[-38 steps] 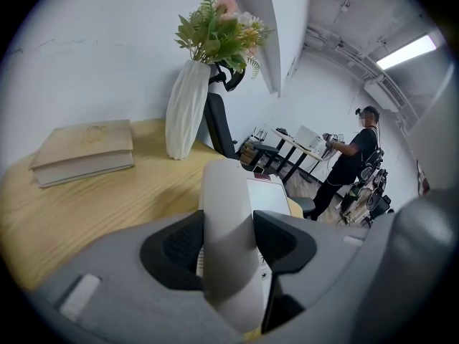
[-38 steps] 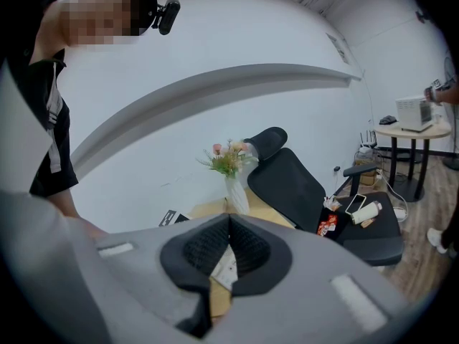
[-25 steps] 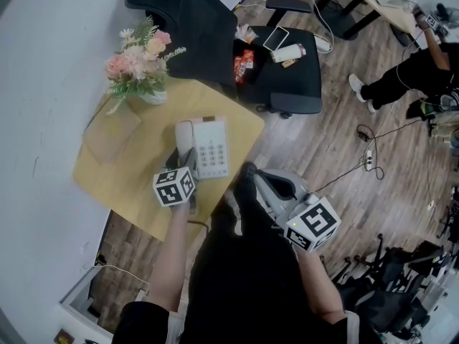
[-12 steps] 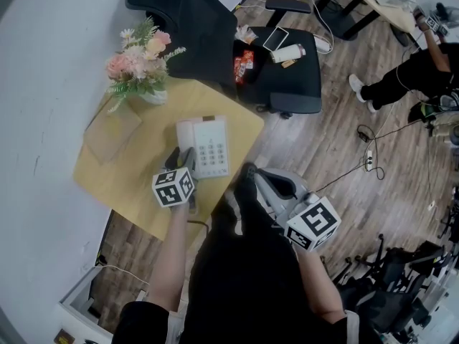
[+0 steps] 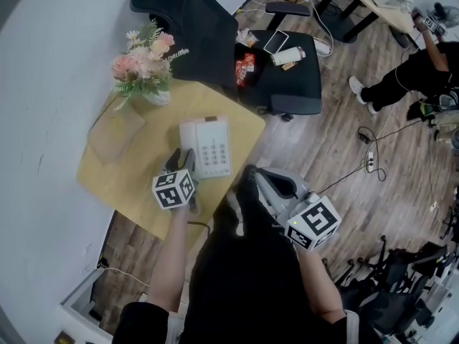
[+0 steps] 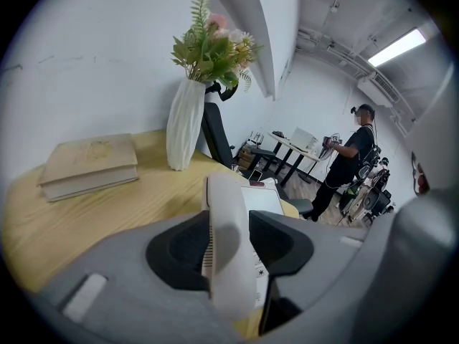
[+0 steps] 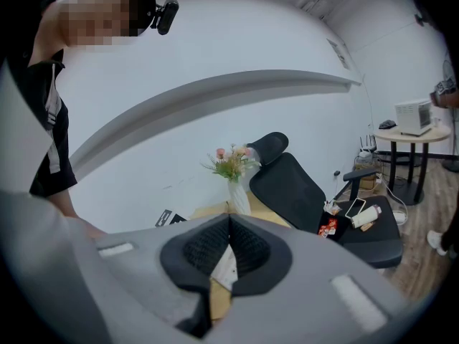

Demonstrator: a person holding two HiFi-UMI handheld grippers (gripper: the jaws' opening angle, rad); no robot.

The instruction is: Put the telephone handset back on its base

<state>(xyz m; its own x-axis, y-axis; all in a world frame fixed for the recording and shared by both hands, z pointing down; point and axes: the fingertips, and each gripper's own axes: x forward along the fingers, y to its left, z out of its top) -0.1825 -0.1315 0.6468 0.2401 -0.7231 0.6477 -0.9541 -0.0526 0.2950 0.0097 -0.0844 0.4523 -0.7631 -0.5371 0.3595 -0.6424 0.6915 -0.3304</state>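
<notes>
Seen from above: small yellow wooden table (image 5: 122,185) against a white wall (image 5: 50,84), on wood-plank floor (image 5: 323,142). At the table's far edge, white vase of pink flowers (image 5: 147,67); just beside it, a closed book (image 5: 115,131) lying flat. Near the right edge, white telephone base (image 5: 211,149), keypad up. Along the base's left side, white handset (image 6: 229,249), caught between the pads of the left gripper (image 5: 181,158), jaws just drawn in against its sides. Off the table, right gripper (image 7: 229,224), jaws together, empty. Beyond, black office chair (image 5: 208,27) with small items on the seat. Farther off, floor cables and a person (image 5: 401,81) in dark clothes.
</notes>
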